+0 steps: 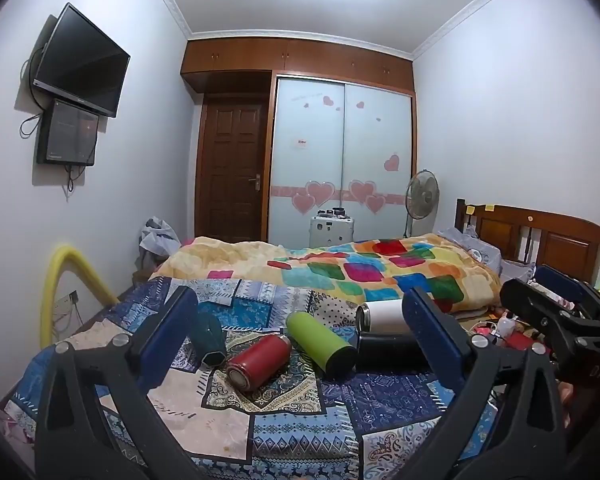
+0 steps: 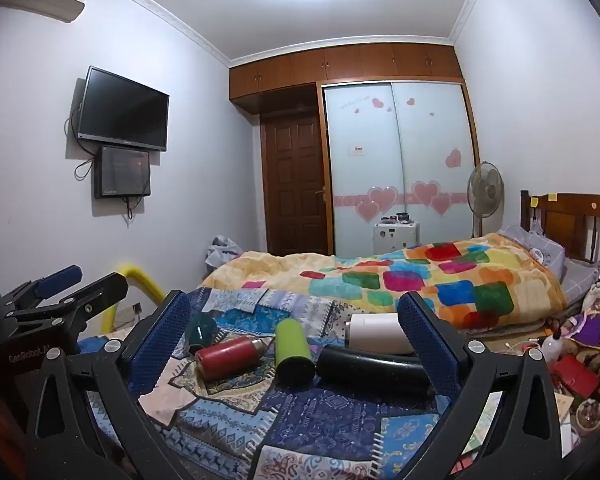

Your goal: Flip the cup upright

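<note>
Left wrist view: five cups are seen lying on their sides on the patchwork bedspread (image 1: pixel 284 432), namely teal cup (image 1: pixel 209 338), red cup (image 1: pixel 258 362), green cup (image 1: pixel 320 342), black cup (image 1: pixel 384 350) and white cup (image 1: pixel 382 316). Left gripper (image 1: pixel 300 344) and right gripper (image 2: pixel 296 344) are both spread wide, nothing held. Risk (soft bedding): any cup set upright may topple, or neighbours may be rolled by a stray finger.
</note>
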`<state>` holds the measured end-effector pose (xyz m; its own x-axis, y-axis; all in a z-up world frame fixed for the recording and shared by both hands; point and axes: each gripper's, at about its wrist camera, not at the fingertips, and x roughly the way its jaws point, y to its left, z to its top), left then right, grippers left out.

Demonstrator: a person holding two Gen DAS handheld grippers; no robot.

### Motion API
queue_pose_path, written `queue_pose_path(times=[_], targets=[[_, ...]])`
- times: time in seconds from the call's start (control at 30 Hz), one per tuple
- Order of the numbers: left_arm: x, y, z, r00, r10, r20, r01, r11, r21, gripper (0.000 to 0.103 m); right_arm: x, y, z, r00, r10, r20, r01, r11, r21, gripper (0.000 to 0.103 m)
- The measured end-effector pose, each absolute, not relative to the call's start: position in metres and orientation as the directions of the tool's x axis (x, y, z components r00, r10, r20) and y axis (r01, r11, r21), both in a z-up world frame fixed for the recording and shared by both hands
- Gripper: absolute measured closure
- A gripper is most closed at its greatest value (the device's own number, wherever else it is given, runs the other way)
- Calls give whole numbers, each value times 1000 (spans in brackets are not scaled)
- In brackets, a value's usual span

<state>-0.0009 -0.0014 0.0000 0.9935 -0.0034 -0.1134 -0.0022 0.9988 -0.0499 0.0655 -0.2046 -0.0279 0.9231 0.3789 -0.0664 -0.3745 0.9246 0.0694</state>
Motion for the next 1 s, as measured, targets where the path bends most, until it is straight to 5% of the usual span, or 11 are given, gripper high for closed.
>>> queue_pose_path(times=[1.0], targets=[[-1,0,2,993,-16,-115,10,999,-52,0,67,-203,-28,922,379,-80,-373,924,81,0]])
